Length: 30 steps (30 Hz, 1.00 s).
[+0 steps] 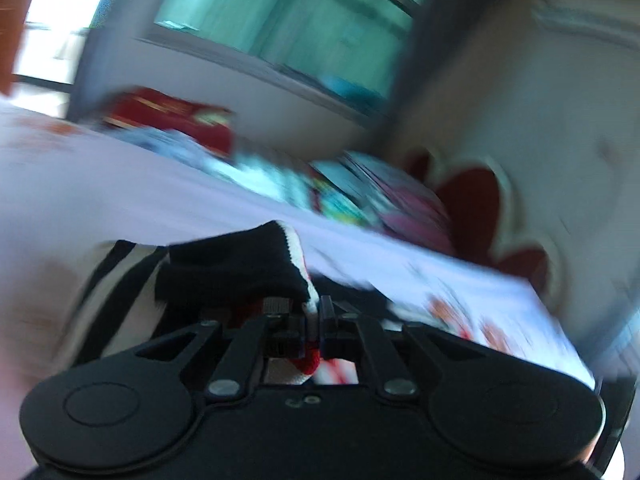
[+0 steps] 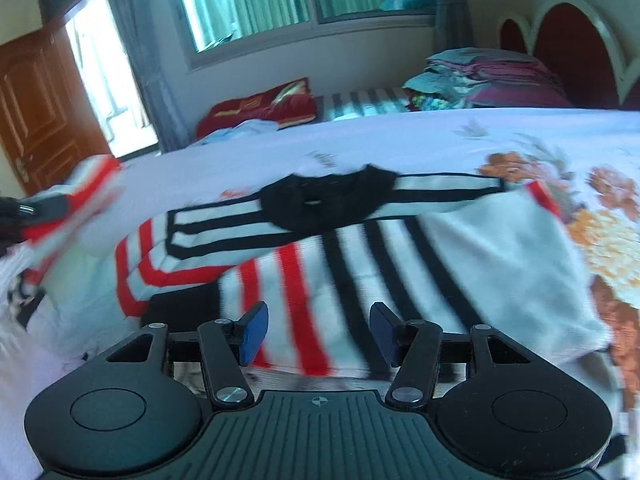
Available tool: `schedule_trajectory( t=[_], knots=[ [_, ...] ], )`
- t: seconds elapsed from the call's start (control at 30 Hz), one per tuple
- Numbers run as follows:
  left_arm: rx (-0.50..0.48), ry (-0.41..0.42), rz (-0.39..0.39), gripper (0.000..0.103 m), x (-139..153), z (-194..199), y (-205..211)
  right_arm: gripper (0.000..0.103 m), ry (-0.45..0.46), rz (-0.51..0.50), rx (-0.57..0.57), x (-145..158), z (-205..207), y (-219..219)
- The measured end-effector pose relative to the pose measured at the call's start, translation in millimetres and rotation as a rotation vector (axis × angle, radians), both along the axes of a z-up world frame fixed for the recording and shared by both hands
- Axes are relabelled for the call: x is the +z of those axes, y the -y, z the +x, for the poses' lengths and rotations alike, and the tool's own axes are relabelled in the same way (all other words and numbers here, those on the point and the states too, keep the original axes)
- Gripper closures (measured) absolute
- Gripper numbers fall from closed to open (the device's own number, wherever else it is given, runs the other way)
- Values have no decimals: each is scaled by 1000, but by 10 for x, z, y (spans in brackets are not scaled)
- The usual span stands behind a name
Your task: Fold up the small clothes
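Note:
A small white sweater (image 2: pixel 320 248) with red and black stripes and a black collar (image 2: pixel 320 204) lies on the bed. My right gripper (image 2: pixel 316 332) is open and empty, its blue pads just above the sweater's lower part. My left gripper (image 1: pixel 316 320) is shut on a black-cuffed part of the sweater (image 1: pixel 240 268) and holds it lifted; the left wrist view is blurred. In the right wrist view the lifted red-and-white part (image 2: pixel 80 200) shows at the far left.
The bed has a white floral sheet (image 2: pixel 520 140). A pile of folded clothes (image 2: pixel 480 76) and a red pillow (image 2: pixel 260 108) lie at the far side. A red headboard (image 2: pixel 572 36) stands at the right, a wooden door (image 2: pixel 36 112) at the left.

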<state>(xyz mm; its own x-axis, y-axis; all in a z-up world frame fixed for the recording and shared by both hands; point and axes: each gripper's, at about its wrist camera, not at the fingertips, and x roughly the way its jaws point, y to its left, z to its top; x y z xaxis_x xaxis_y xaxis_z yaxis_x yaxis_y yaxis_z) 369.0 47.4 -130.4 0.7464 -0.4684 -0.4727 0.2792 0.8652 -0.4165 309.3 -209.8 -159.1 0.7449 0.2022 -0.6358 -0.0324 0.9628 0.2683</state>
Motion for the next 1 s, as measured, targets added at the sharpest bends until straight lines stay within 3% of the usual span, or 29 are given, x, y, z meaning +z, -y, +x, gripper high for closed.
schedule_trajectory(
  t=[0.13,0.17,0.2,0.27,0.37,0.4,0.53,0.7,0.77,0.93,1.0],
  knots=[
    [-145,-83,91,97,-376,83,759,47,-16,28,-43,-4,-90,342],
    [-180,-104,136,92,-474,91,918,47,-21,37,-52,-3,-108,414],
    [-203,-117,175,83,-555,109,994,47,-25,49,-60,-6,-123,475],
    [-226,-117,242,75,-669,98,1076,47,-32,76,-63,-4,-149,576],
    [-201,-95,288,37,-641,-12,1045,47,-31,106,-53,2,-169,635],
    [-177,-67,287,34,-560,-72,987,47,-30,111,-41,8,-165,625],
    [-94,-5,309,33,-303,-298,671,47,-19,127,31,36,-116,467],
    [49,31,412,32,-184,-540,155,46,-25,159,158,60,-32,86],
    [97,10,436,32,-217,-613,-43,41,-20,102,185,46,-6,-99],
    [173,-65,471,35,-444,-671,-341,41,-9,-39,180,-64,127,-382],
    [173,-78,479,37,-531,-628,-358,48,3,-68,167,-72,185,-415]
  ],
)
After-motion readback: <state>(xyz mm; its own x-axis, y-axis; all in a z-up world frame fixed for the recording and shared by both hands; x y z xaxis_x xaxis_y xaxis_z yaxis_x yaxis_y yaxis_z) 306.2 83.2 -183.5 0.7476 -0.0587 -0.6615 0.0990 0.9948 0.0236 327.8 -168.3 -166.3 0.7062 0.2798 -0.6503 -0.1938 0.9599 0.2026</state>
